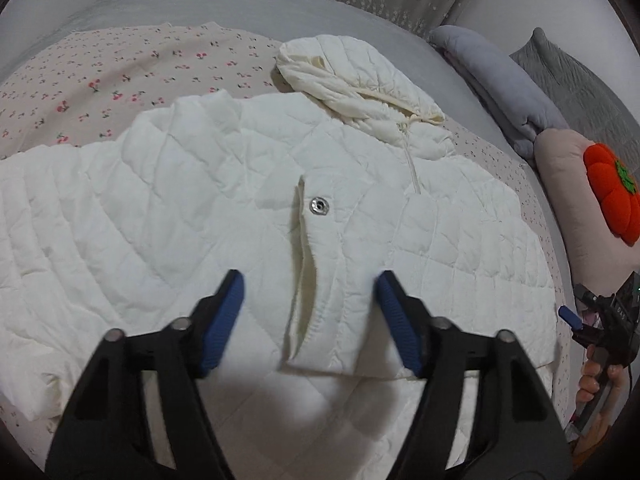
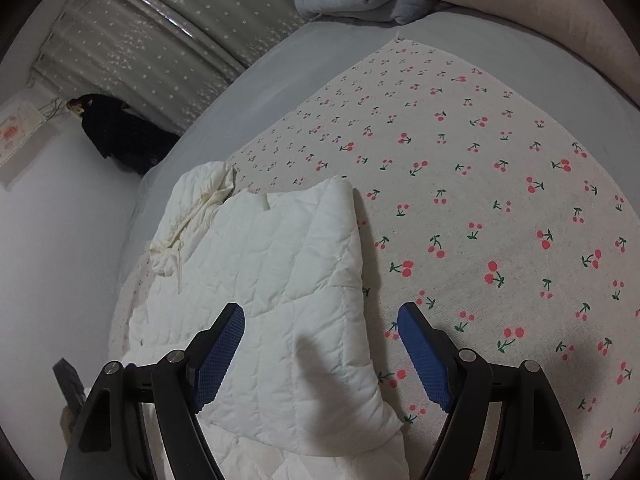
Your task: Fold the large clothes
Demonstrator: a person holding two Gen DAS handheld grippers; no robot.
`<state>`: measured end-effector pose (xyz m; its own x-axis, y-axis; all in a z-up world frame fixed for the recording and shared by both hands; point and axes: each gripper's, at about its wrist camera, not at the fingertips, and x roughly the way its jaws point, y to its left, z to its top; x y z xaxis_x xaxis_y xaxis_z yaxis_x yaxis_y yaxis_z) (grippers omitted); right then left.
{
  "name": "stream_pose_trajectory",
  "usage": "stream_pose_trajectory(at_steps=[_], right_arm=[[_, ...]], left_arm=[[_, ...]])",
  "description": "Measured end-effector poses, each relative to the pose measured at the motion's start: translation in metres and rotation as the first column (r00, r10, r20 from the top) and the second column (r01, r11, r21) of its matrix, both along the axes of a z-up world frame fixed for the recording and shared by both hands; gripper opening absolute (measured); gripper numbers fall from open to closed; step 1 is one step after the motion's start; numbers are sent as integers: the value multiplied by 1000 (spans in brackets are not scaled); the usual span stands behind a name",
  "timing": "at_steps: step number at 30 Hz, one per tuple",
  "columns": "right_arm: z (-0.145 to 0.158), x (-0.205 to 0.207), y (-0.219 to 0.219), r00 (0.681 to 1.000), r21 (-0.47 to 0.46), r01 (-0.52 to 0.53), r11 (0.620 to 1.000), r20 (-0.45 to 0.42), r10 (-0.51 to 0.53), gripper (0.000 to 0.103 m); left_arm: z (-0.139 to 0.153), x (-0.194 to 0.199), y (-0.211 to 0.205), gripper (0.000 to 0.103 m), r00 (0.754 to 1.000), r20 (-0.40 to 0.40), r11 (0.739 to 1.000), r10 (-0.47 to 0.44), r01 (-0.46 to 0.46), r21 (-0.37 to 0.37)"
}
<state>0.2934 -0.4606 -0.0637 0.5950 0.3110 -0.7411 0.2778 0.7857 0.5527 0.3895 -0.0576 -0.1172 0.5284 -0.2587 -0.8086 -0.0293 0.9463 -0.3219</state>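
- White quilted jacket lies flat on the bed, hood far, hem near.
- Left hand-held gripper spread, empty, above the cuff of the sleeve folded across the front.
- Right hand-held gripper spread, empty, over the jacket's side edge.

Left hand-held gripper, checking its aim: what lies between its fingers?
The white quilted jacket's front placket, seen in the left wrist view; fingers not touching.

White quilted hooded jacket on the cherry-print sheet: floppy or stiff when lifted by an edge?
The white quilted hooded jacket is probably floppy: its folded sleeve drapes softly. Puffy padding suggests light but bulky. The smooth shell may slip in the blue pads.
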Motion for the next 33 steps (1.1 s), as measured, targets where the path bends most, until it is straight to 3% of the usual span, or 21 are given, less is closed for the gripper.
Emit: stream_pose_trajectory(at_steps=[1,3,7,9,11,13,14,16,17,19,21,23,25,28,31,33], right_arm=[[-2,1,-2,1000,3,5,1000,-4,-5,81],[-6,4,-7,1000,18,15,1000,-9,-14,81],[-16,12,-18,999,70,39,997,-5,-38,81],[-22,22,-20,999,110,41,993,-1,-41,81],[-30,38,-15,1000,166,14,986,-4,-13,81],[-36,55,-8,1000,200,-12,980,-8,14,73],[-39,64,-3,1000,208,-27,978,-9,29,63],[-45,78,5,998,218,-54,974,-6,57,32],[-45,82,8,998,194,-59,979,-6,61,14],[-33,79,18,999,38,-34,999,23,33,8],[-14,67,29,996,-123,3,992,85,8,6],[-5,60,37,993,-249,37,968,116,-8,5],[-12,64,40,997,-333,45,942,80,-19,5],[-32,75,42,1000,-388,-2,922,1,2,6],[-37,74,50,1000,-457,-22,889,3,26,12],[-32,72,51,1000,-468,-19,884,0,22,21]], left_arm=[[-3,2,-5,20,1000,-9,999,-23,23,-23],[3,-3,-14,6,999,30,999,-34,34,-5],[32,-28,-3,5,988,147,999,49,-51,11],[31,-31,9,5,986,129,994,106,-109,16],[15,-26,12,5,992,66,994,105,-107,28],[-1,-24,9,5,994,38,993,106,-108,50],[-6,-25,7,6,994,46,992,103,-106,65],[-10,-27,3,6,992,63,990,105,-110,88],[-10,-28,1,6,992,72,989,106,-113,95],[-7,-31,-3,6,991,88,989,102,-111,101],[-3,-35,-10,5,990,108,989,92,-104,108],[-5,-35,-20,5,989,126,986,74,-92,141],[-14,-32,-27,5,991,112,981,69,-88,171],[-23,-30,-31,6,990,122,974,70,-94,207],[-24,-29,-30,8,990,127,972,68,-94,216],[-20,-31,-29,11,989,132,968,74,-103,229]])
